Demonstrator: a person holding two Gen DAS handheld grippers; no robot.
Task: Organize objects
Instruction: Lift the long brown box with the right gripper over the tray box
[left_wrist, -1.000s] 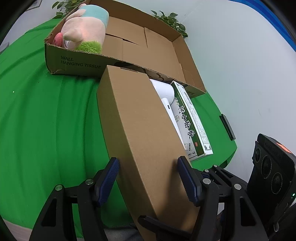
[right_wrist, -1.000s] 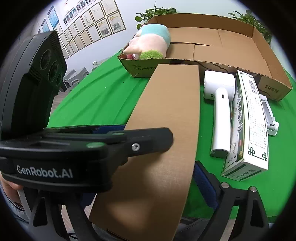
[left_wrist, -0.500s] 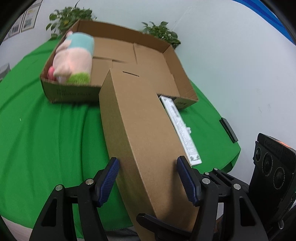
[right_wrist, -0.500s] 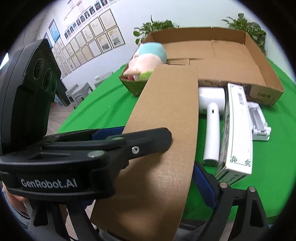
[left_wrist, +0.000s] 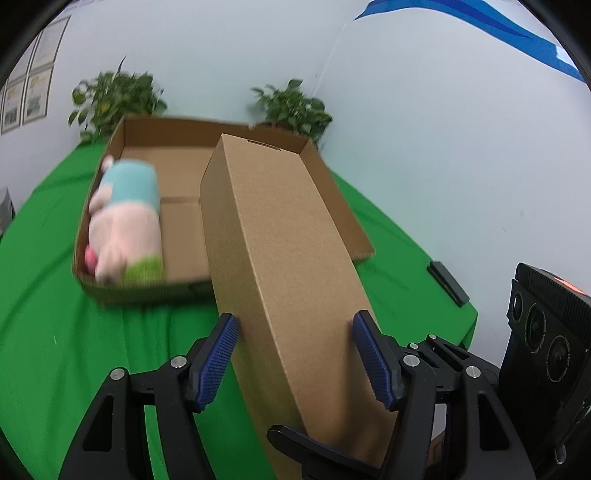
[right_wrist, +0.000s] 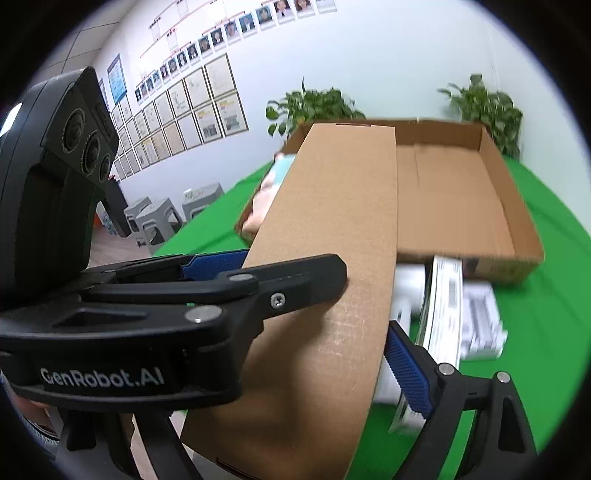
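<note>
Both the left hand-held gripper (left_wrist: 291, 354) and right hand-held gripper (right_wrist: 314, 325) are clamped on the long box (left_wrist: 280, 258), carrying it; next, lower it into the tray (left_wrist: 332, 206) at twelve o'clock, beside the plush toy (left_wrist: 125, 221).

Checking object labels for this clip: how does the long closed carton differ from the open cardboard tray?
The long closed carton is narrow, sealed and held tilted off the table by both grippers; the open cardboard tray is wide, shallow, topless and rests flat on the green cloth, holding a plush toy. Both are plain brown corrugated cardboard.

You're in an office: framed certificates (right_wrist: 192, 107) and staff portraits (right_wrist: 221, 33) line the wall, with potted plants (right_wrist: 314, 107) nearby.
</note>
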